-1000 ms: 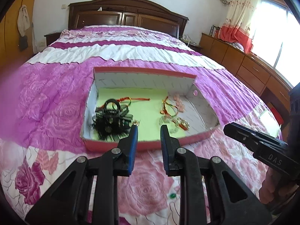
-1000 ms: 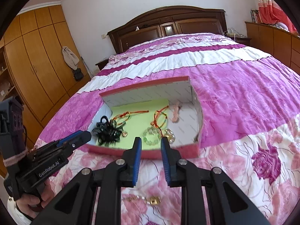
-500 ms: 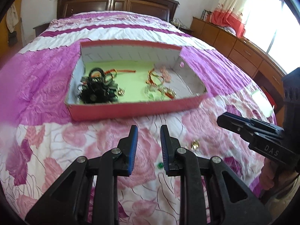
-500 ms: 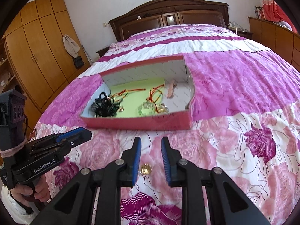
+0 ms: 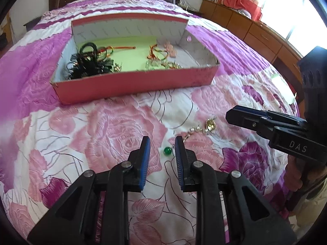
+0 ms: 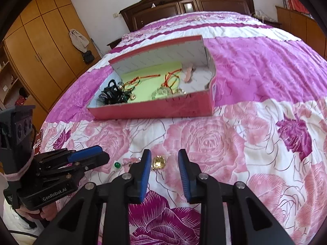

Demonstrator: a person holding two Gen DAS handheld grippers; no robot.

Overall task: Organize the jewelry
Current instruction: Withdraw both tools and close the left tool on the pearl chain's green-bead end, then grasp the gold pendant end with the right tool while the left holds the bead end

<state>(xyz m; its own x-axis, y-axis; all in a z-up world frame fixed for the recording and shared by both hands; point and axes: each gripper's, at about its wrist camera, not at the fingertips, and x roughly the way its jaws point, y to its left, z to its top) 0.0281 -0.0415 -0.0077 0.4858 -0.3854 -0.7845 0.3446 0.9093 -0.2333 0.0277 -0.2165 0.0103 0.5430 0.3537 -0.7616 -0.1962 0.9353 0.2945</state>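
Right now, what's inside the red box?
Inside the red box: a black tangle of hair ties, red cord bracelets, a clear bead bracelet, a pink piece, all on a green liner. The near wall hides the front floor strip.

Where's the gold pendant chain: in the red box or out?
Out. The gold pendant chain lies on the floral bedspread, in front of the red box.

Jewelry partly boxed, one piece loose on the bed

A red box (image 5: 130,85) holds black bands (image 5: 87,65) at 9 o'clock and red cords (image 5: 157,51) with clear beads at 3 o'clock; below it at 6 o'clock a gold chain (image 5: 210,125) with green bead (image 5: 167,151) lies flat on the quilt.
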